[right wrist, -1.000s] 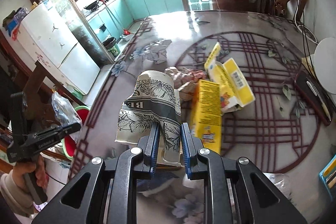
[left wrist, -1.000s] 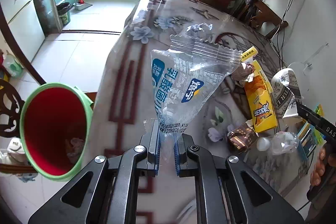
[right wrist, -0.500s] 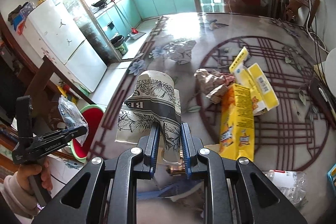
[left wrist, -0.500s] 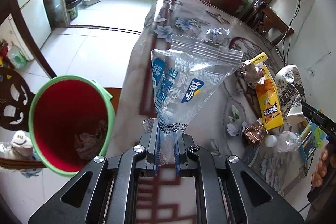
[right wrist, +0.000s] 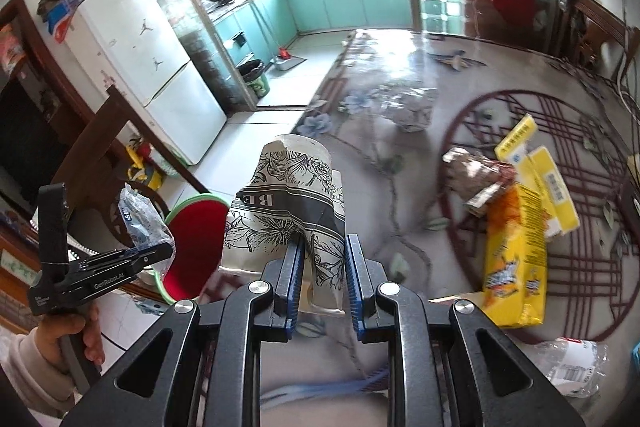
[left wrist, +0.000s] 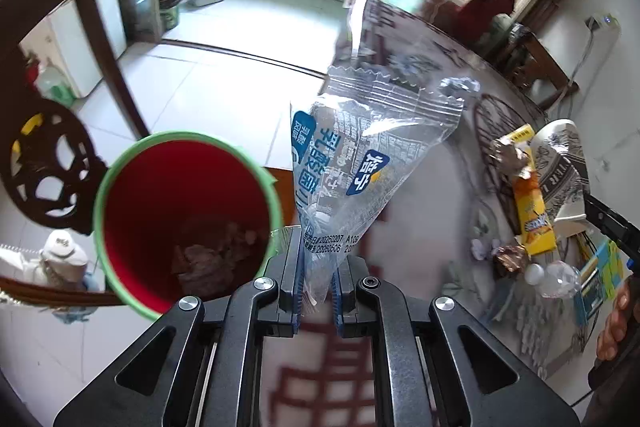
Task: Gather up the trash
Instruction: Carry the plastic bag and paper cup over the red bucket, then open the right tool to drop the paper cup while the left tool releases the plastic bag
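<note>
Two grippers, wrapper (left wrist: pixel 352 163) and cup (right wrist: pixel 288 211), beside bin rim (left wrist: pixel 276 211).

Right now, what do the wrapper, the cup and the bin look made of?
Wrapper: thin clear glossy plastic film; the room shows through.
Cup: likely matte printed paper; it is creased and crushed.
Bin: probably smooth moulded plastic, red inside, green rim.

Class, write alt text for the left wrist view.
The left gripper holds a clear plastic wrapper in its jaws, just right of a green-rimmed red bin holding some trash. More litter lies on the patterned table at right.
</note>
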The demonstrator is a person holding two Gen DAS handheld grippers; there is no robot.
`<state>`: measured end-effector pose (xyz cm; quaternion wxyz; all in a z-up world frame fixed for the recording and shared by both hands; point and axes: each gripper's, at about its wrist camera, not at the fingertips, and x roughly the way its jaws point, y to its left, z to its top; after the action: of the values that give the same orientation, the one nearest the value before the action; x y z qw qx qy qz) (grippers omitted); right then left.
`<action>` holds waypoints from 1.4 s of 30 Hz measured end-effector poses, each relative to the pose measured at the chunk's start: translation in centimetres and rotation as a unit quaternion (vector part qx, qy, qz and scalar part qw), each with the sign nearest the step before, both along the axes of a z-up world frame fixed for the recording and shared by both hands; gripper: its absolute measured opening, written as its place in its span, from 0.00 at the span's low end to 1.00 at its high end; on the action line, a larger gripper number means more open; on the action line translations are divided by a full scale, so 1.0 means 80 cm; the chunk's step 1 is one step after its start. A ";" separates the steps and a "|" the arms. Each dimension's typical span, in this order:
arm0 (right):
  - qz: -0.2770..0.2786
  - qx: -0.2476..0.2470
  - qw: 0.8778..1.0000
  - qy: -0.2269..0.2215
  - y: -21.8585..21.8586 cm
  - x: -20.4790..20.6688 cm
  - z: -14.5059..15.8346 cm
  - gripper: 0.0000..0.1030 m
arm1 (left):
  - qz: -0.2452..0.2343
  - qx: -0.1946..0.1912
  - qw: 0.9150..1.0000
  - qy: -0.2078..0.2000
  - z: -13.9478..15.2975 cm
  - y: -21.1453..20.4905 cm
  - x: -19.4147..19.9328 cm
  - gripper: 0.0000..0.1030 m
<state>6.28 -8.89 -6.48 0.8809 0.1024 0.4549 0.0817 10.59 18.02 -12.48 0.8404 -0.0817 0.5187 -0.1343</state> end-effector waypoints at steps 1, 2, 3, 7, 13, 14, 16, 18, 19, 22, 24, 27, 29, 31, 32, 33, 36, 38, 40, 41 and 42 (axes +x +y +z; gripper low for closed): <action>0.008 0.000 1.000 -0.001 0.011 0.004 0.000 0.17 | 0.004 0.001 1.000 0.001 -0.001 0.004 0.001 0.10; 0.013 0.000 1.000 -0.001 0.017 0.006 0.000 0.17 | 0.010 0.002 1.000 0.003 -0.003 0.013 0.002 0.10; 0.022 0.000 1.000 -0.003 0.029 0.010 0.001 0.17 | 0.015 0.004 1.000 0.005 -0.006 0.022 0.003 0.10; 0.052 -0.002 0.999 -0.006 0.069 0.026 0.000 0.17 | 0.033 0.008 0.999 0.011 -0.014 0.050 0.004 0.10; 0.091 0.004 0.996 -0.006 0.132 0.050 -0.004 0.17 | 0.056 0.013 0.998 0.013 -0.020 0.092 0.006 0.10; 0.097 0.003 0.995 -0.005 0.143 0.054 -0.006 0.17 | 0.059 0.013 0.998 0.015 -0.021 0.099 0.006 0.10; 0.113 0.002 0.994 -0.001 0.166 0.062 -0.011 0.17 | 0.066 0.014 0.998 0.019 -0.024 0.111 0.008 0.10; 0.126 0.001 0.992 0.003 0.187 0.069 -0.017 0.17 | 0.072 0.014 0.997 0.023 -0.029 0.124 0.010 0.10; 0.132 0.002 0.991 0.005 0.197 0.072 -0.020 0.17 | 0.072 0.013 0.997 0.025 -0.031 0.128 0.011 0.10; 0.146 0.004 0.989 0.016 0.222 0.081 -0.030 0.17 | 0.069 0.010 0.997 0.032 -0.037 0.135 0.014 0.10; 0.151 0.004 0.988 0.022 0.235 0.085 -0.037 0.17 | 0.065 0.008 0.997 0.035 -0.041 0.138 0.018 0.10; 0.153 0.009 0.988 0.029 0.249 0.088 -0.049 0.17 | 0.060 -0.002 0.997 0.045 -0.050 0.140 0.025 0.11; 0.150 0.015 0.988 0.043 0.256 0.094 -0.062 0.17 | 0.061 -0.010 0.997 0.054 -0.057 0.143 0.030 0.11; 0.145 0.021 0.988 0.052 0.261 0.098 -0.072 0.17 | 0.061 -0.010 0.996 0.057 -0.061 0.144 0.034 0.11; 0.145 0.022 0.988 0.054 0.262 0.098 -0.075 0.17 | 0.062 -0.009 0.996 0.058 -0.062 0.145 0.036 0.11; 0.144 0.020 0.988 0.055 0.264 0.099 -0.077 0.17 | 0.062 -0.010 0.996 0.059 -0.063 0.146 0.037 0.11; 0.147 0.017 0.987 0.056 0.269 0.101 -0.080 0.17 | 0.063 -0.008 0.996 0.063 -0.066 0.149 0.040 0.12; 0.148 0.014 0.987 0.056 0.272 0.103 -0.080 0.17 | 0.065 -0.006 0.996 0.067 -0.069 0.152 0.043 0.14; 0.147 0.015 0.988 0.054 0.274 0.104 -0.079 0.17 | 0.066 -0.005 0.995 0.069 -0.070 0.154 0.044 0.14; 0.146 0.014 0.988 0.053 0.274 0.104 -0.076 0.17 | 0.066 -0.005 0.995 0.069 -0.070 0.155 0.045 0.14; 0.146 0.013 0.988 0.051 0.274 0.103 -0.075 0.17 | 0.066 -0.004 0.995 0.070 -0.070 0.156 0.045 0.15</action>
<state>14.54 13.02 -12.48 0.8338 0.0501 0.5082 0.2100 14.20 30.48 -18.09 0.8086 -0.1282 0.5694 -0.0744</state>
